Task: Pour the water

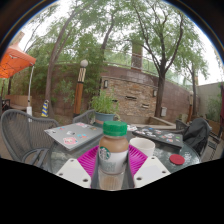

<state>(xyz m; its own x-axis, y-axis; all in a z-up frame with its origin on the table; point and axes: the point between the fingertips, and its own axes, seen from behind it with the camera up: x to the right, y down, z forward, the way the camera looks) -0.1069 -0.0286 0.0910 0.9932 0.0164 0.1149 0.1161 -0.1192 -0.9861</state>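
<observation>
Claw (113,165): clenched on the green-capped, beige-labelled glass bottle (113,155).
Bottle place: between the fingers, six o'clock, over the glass bench (60,152).
Handling: likely rigid, slippery, breakable; hold mid-body.

My claw (113,168): two fingers, pale white-grey outer shells, wedge-shaped from this angle. Magenta pads (91,158) line both inner faces and flare outward near the tips. Nothing else of me is in shot.
</observation>
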